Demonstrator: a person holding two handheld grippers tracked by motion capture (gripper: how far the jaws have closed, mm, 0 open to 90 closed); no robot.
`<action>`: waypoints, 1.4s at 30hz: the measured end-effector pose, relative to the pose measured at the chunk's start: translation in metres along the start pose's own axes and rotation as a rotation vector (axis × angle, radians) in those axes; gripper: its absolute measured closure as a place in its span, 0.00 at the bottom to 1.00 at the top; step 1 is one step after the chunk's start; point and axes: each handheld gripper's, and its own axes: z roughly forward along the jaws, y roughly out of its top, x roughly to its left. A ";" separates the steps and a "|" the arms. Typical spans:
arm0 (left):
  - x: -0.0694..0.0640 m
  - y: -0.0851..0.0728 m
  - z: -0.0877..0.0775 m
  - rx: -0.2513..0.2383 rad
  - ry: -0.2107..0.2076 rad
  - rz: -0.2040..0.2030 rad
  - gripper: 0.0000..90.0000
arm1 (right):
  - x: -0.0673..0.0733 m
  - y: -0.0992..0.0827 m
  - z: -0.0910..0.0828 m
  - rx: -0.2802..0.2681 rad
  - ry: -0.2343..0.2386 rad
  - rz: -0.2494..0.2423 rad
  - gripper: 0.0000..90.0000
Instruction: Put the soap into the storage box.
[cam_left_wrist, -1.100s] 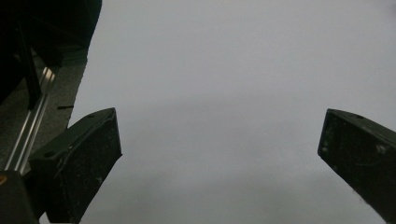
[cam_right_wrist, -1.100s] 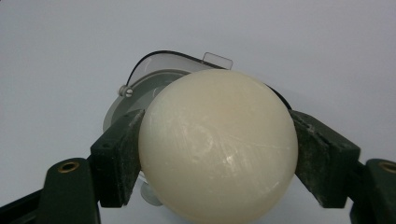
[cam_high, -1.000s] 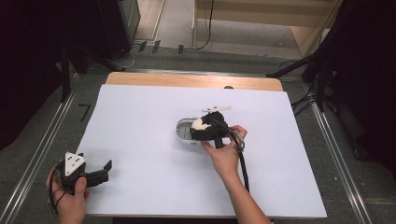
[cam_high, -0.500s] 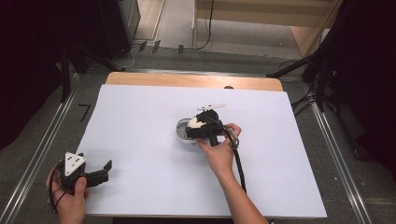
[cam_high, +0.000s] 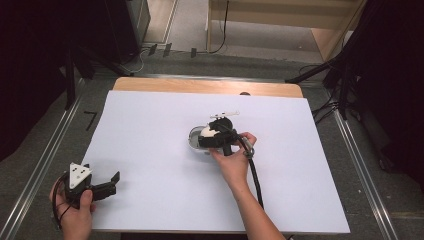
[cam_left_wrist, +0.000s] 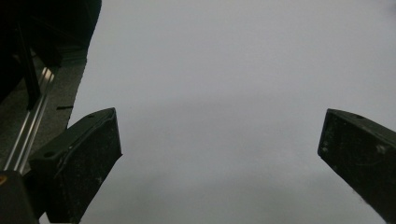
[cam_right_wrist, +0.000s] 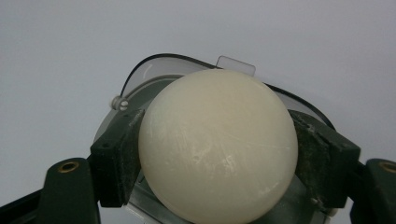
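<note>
Overhead, a white sheet (cam_high: 150, 150) covers the wooden table (cam_high: 200, 86).

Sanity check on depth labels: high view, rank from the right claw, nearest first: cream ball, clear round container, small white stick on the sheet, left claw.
1. Cream ball: clamped in the right claw, mid-table.
2. Clear round container: directly under the ball, at the claw's tips.
3. Small white stick: just beyond the claw, toward the table's far edge.
4. Left claw: farthest, at the near left corner.
</note>
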 end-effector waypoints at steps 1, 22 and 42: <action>0.000 0.000 0.000 0.000 0.000 0.000 0.00 | 0.000 0.000 0.000 0.000 0.000 0.000 0.28; 0.000 0.000 0.000 0.001 0.000 0.001 0.00 | -0.001 -0.003 0.007 0.022 -0.003 0.019 0.28; 0.000 0.000 0.000 0.001 0.001 0.001 0.00 | -0.004 -0.004 0.003 0.016 0.013 0.007 0.16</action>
